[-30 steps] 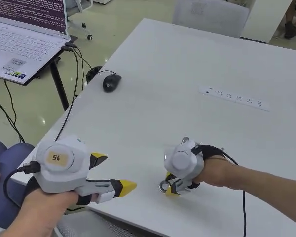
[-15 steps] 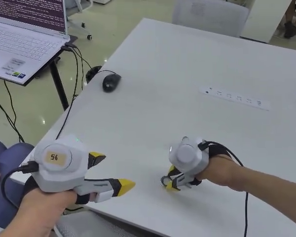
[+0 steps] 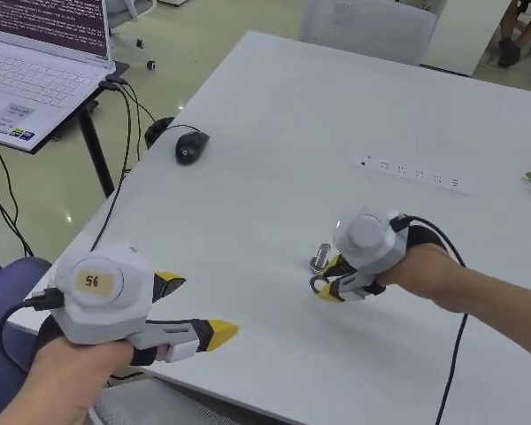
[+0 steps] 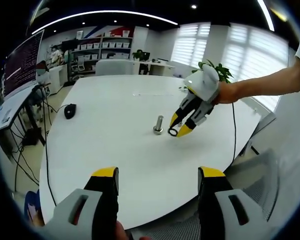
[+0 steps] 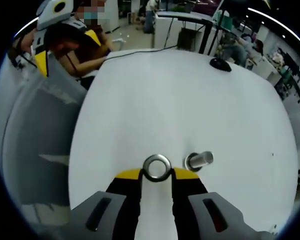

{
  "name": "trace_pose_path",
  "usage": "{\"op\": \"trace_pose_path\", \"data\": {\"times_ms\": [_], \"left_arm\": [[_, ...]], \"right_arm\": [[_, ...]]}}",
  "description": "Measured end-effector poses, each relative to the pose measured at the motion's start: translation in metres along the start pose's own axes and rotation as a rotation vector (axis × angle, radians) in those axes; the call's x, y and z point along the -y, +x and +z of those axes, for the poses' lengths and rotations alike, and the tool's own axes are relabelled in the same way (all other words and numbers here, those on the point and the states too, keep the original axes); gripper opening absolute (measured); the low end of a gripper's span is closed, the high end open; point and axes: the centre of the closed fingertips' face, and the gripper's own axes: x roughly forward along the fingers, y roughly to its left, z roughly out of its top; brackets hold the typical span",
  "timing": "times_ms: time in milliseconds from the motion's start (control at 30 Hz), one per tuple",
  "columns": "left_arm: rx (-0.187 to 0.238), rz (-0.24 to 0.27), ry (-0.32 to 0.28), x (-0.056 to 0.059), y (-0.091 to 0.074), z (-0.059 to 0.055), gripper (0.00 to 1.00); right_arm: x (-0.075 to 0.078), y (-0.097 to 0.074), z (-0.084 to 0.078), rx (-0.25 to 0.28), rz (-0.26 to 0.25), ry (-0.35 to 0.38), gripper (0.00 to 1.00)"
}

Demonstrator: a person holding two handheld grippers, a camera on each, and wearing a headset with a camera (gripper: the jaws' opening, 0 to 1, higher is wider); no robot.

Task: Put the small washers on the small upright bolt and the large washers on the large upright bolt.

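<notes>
Right tongs (image 5: 156, 174) pinch one washer (image 5: 146, 168) just beside the one upright bolt (image 5: 200, 160); left tongs (image 4: 157, 175) gape empty, well apart from that bolt.

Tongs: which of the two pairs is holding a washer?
The right tongs, next to the upright bolt, pinch a washer; the left tongs stand open, holding nothing.
</notes>
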Motion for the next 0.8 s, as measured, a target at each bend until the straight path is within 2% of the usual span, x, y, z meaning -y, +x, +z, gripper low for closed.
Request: {"op": "trace_pose_path", "data": {"times_ms": [233, 433, 667, 800], "left_arm": [[-0.002, -0.003, 0.005, 0.001, 0.0, 0.001, 0.64], [-0.005, 0.003, 0.006, -0.002, -0.002, 0.001, 0.64], [-0.005, 0.007, 0.004, -0.003, -0.002, 0.001, 0.64], [-0.004, 0.008, 0.002, -0.003, -0.002, 0.001, 0.64]], "right_arm": [[0.032, -0.017, 0.007, 0.008, -0.056, -0.002, 0.23], [0.052, -0.02, 0.01, -0.003, -0.08, -0.007, 0.23], [0.062, -0.016, 0.013, -0.011, -0.081, 0.012, 0.23], [0.061, -0.011, 0.014, -0.018, -0.075, 0.01, 0.23]]}}
